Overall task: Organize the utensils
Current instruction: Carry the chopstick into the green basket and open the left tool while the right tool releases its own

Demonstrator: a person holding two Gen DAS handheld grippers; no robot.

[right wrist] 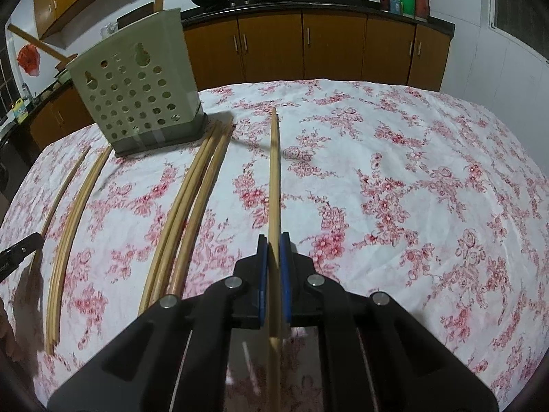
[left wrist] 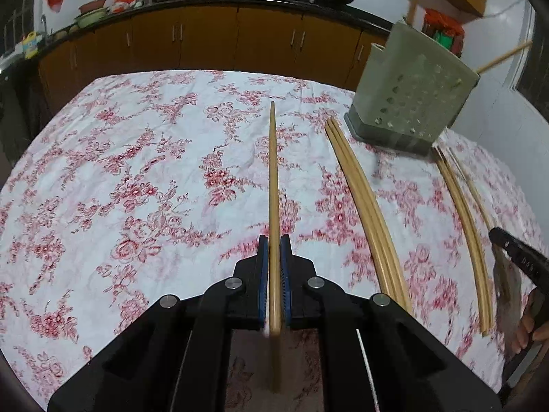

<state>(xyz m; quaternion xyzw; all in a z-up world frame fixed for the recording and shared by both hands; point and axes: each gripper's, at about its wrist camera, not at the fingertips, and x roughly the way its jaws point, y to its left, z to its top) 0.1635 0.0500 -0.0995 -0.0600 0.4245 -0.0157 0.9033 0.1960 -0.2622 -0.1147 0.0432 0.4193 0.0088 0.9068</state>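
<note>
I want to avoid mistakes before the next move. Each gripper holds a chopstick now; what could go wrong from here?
1. The left gripper and right gripper each clamp a chopstick near its back end, so the long front part may swing or slip.
2. The holder seems to lean; a push from a tip could topple it.
3. Loose chopsticks lie close and may get knocked.

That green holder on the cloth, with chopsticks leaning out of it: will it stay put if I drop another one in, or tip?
The holder looks like thin, hole-punched plastic, so probably light. It is tall over a fairly small base on a soft tablecloth, and the chopsticks inside lean far out, so a nudge near the rim may tip it. Lower the next one in gently.
</note>
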